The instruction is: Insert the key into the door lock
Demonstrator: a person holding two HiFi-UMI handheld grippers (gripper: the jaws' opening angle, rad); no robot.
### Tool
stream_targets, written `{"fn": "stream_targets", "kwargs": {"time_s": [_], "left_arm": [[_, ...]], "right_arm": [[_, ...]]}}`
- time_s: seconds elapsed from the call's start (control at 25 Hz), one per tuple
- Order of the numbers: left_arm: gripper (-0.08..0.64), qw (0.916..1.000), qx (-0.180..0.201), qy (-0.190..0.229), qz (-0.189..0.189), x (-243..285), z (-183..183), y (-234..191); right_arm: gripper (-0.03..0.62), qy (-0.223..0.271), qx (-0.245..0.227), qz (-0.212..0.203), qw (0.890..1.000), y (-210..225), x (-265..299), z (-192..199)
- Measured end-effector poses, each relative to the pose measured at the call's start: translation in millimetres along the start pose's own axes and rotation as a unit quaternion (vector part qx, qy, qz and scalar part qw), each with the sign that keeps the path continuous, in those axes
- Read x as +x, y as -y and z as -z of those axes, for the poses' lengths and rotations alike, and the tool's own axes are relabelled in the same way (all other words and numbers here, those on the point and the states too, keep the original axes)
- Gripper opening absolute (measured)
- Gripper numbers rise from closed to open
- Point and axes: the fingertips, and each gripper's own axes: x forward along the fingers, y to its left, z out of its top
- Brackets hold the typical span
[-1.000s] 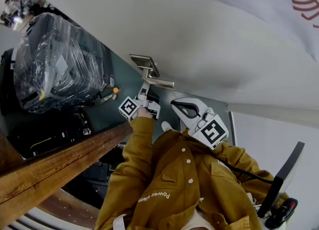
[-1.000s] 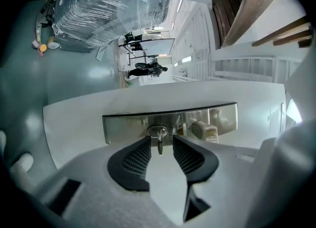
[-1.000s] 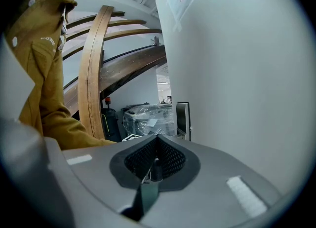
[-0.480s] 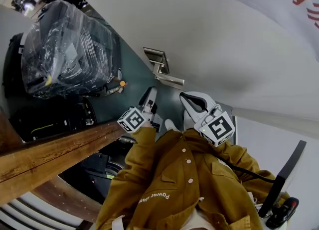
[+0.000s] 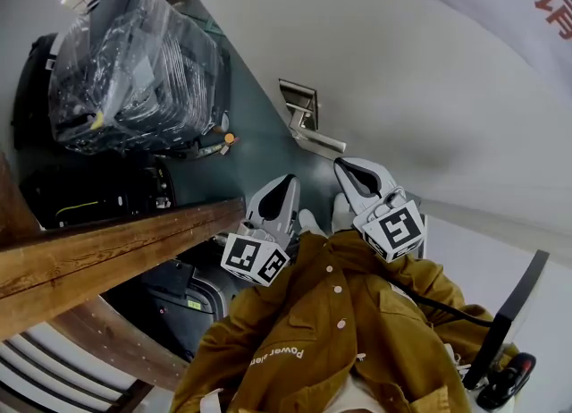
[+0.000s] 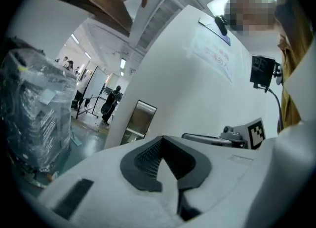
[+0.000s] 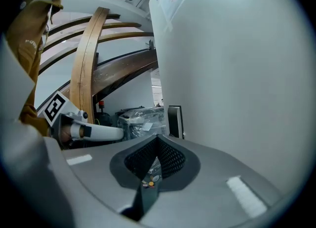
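A metal door handle [image 5: 317,139] juts from a lock plate [image 5: 298,98] on the white door; no key shows in any view. My left gripper [image 5: 286,181] hangs short of the handle, apart from it, jaws shut and empty [image 6: 160,140]. Beside it, my right gripper [image 5: 345,166] points at the door with its jaws together [image 7: 158,140]. Small silvery and orange bits [image 7: 151,180] show in the notch between its pads; I cannot tell whether they are held or lie beyond. The lock plate [image 7: 174,121] stands ahead of it.
A plastic-wrapped suitcase [image 5: 134,58] lies on the green floor left of the door, with a small orange item [image 5: 231,138] by it. A wooden rail [image 5: 98,259] runs at the left, with dark bags [image 5: 89,197] beside it. The person's mustard jacket [image 5: 313,331] fills the foreground.
My left gripper has left the door handle, drawn back toward the person and rolled over, and its jaws have gone from open to shut. The right gripper has hardly moved.
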Motion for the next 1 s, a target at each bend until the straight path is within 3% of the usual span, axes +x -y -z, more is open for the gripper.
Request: {"fn": "stream_targets", "kwargs": {"time_s": [0.16,1.0], "left_arm": [[0.003,0.9990,0.043,-0.008,0.007,0,-3,21],[0.003,0.9993,0.030,-0.012,0.017,9,-4,16]], "right_arm": [[0.005,-0.007,-0.005,-0.003,1.000,-1,2,5],[0.005,0.001,-0.004,-0.002,1.000,4,6,-1]]}}
